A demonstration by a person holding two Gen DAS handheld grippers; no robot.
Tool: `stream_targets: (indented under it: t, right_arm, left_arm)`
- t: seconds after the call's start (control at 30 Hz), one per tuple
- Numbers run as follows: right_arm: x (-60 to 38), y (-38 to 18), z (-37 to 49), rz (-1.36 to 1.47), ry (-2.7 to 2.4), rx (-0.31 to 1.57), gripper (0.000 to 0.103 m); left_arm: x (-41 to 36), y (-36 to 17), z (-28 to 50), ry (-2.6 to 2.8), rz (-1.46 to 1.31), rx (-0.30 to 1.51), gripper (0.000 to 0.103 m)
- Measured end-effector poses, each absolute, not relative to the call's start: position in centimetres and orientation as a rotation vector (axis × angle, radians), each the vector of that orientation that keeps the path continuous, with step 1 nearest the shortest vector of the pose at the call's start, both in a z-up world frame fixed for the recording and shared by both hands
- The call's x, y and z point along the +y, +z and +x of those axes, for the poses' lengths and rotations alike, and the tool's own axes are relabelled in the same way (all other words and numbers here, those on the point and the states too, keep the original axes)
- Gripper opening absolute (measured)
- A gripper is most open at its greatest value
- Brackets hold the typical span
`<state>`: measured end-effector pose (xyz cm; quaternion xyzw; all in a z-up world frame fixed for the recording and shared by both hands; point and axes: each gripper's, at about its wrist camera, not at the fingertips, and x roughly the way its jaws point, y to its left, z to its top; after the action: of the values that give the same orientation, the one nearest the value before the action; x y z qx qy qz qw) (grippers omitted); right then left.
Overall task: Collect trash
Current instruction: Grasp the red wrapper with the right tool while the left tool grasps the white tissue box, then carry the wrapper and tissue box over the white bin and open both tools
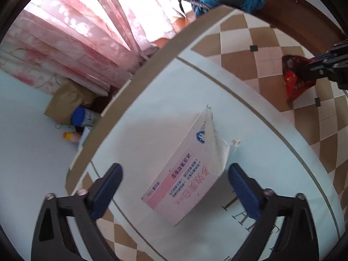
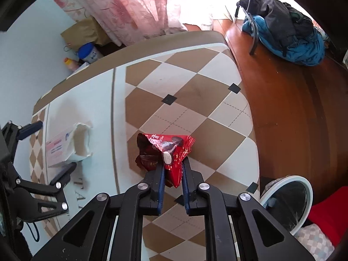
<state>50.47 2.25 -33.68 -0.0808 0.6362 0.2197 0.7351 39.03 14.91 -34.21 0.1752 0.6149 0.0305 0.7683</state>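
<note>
The right hand-held gripper point(image 2: 173, 167) is seen pinching a red snack wrapper point(image 2: 171, 150), with its blue pads pressed against the wrapper from both sides. The wrapper is crumpled and is held over the checked part of the worktop point(image 2: 195, 82); whether its lower end touches the cloth cannot be told. In the left wrist view the same wrapper point(image 1: 296, 77) is seen at the far right, gripped by the black fingers of the right tool.

The left hand-held gripper point(image 1: 174, 187) is spread wide. Between its two blue pads a torn white and pink carton point(image 1: 184, 178) is lying flat on the pale middle part of the worktop point(image 1: 152, 113). The pads are not touching the carton; a gap is visible on each side. The open, ragged end of the carton is turned away from the gripper.

At the near right edge of the worktop a round bin with a white rim point(image 2: 289, 202) is seen, lined with a dark bag. Pink curtains point(image 2: 139, 6) are hanging behind the worktop, and a blue and black bag point(image 2: 289, 30) is lying on the wooden floor.
</note>
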Motion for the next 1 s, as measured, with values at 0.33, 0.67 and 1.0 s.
stream_targets:
  t: [0.33, 0.67, 1.0]
  right_arm:
    - [2.2, -33.3, 49.3, -0.168, 0.504, 1.392, 0.013]
    - [-0.2, -30.0, 43.0, -0.134, 0.576, 1.320, 0.011]
    - [-8.2, -22.5, 37.3, 0.020, 0.626, 1.203, 0.010]
  left_arm:
    - [15.8, -34.0, 39.1, 0.110, 0.286, 1.333, 0.048]
    - [13.8, -28.9, 32.8, 0.297, 0.078, 1.149, 0.045]
    - [7.8, -20.9, 26.6, 0.337, -0.069, 0.981, 0.045]
